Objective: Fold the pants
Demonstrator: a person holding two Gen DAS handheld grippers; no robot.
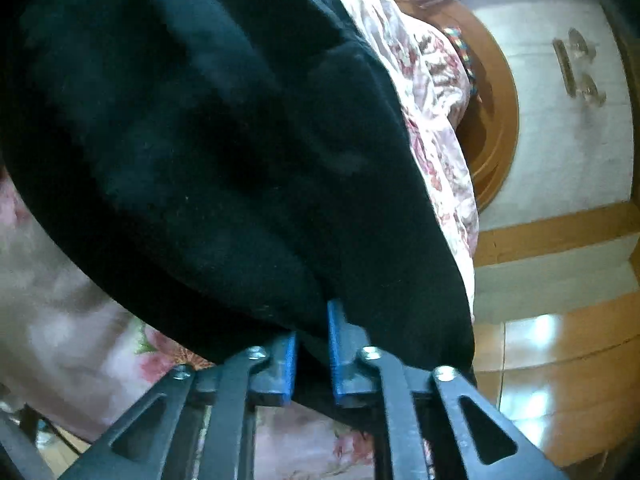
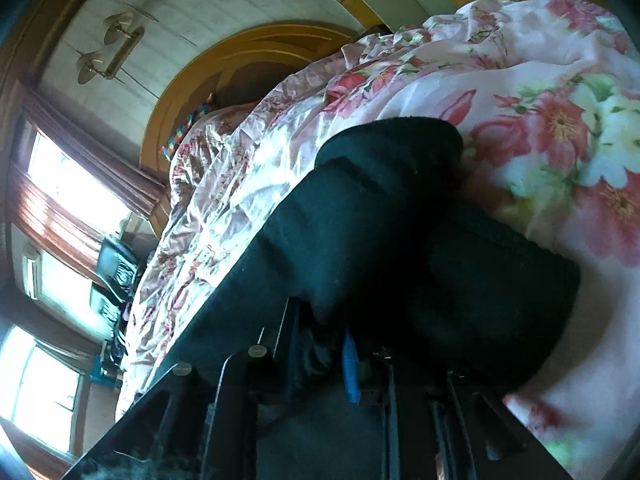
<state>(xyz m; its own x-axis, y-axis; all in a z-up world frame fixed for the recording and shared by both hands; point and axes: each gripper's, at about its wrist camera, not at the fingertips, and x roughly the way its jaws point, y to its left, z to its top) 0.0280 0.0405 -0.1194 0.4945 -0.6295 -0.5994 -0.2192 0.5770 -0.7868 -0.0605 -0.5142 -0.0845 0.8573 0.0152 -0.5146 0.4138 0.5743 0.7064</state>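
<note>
In the left wrist view, the left gripper [image 1: 314,356] sits at the bottom centre of the frame, its two blue pads [image 1: 289,364] clenched on a fold of the black pants [image 1: 224,152], with dark cloth pinched in the narrow gap between them. The pants fill most of the upper left and centre of that frame, hanging over the flowered bedspread [image 1: 436,136], which shows along the right edge of the cloth and again at lower left. A wooden headboard [image 1: 500,120] curves at the right, with a shiny wooden floor [image 1: 560,368] in the lower right.

In the right wrist view, the right gripper [image 2: 320,364] is at bottom centre, in shadow, closed on the edge of the pants [image 2: 360,216]; only one blue pad [image 2: 350,372] shows clearly. The pants lie bunched in the centre of the frame on the bedspread [image 2: 540,120], which spreads to the upper right. Bright windows [image 2: 68,184] with curtains stand at the left edge.
</note>
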